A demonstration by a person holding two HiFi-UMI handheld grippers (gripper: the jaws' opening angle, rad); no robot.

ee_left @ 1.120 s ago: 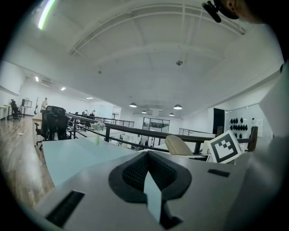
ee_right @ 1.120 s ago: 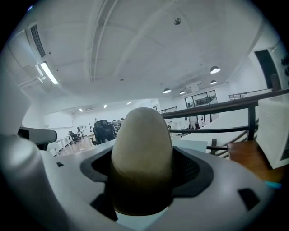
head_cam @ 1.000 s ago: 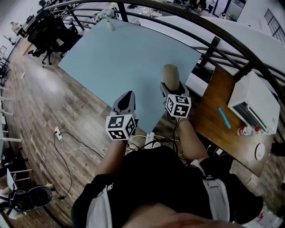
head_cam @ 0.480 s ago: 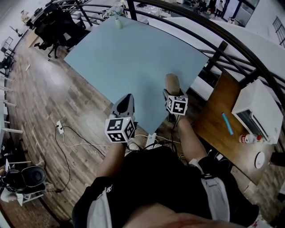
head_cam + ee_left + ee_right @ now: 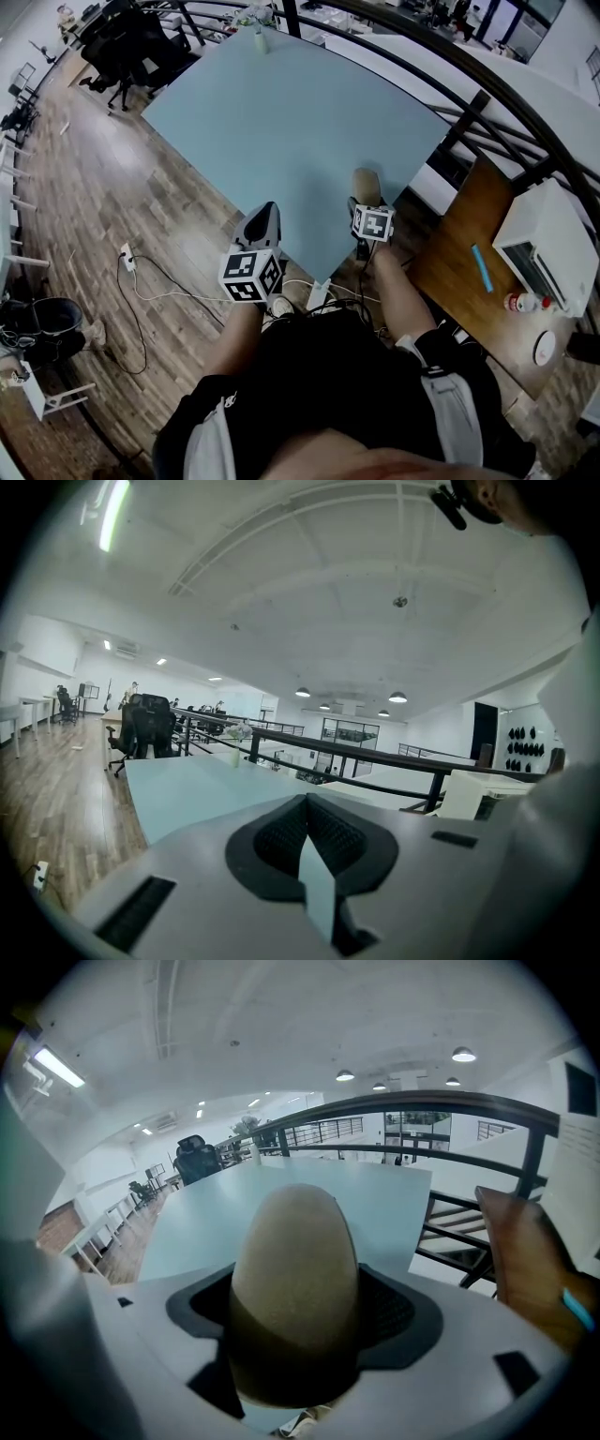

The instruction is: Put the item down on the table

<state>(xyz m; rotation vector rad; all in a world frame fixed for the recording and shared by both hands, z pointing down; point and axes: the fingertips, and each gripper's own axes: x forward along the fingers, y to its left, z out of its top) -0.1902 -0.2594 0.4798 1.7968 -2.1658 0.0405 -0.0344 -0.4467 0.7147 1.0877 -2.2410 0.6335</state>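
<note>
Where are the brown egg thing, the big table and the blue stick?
Egg-shaped item (image 5: 295, 1260): right gripper view, its rounded middle.
Table (image 5: 281, 103): head view, bare middle of its top.
Blue stick (image 5: 482, 268): head view, its middle.

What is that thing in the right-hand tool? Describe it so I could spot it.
Find the big pale blue table, then its near corner, where the right gripper hovers. Clamped in it is a tan, egg-shaped item, the only rounded thing there; the left gripper holds nothing.

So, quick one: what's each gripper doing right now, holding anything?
Left gripper: closed, empty.
Right gripper: closed on a tan egg-shaped item, above the table.
</note>
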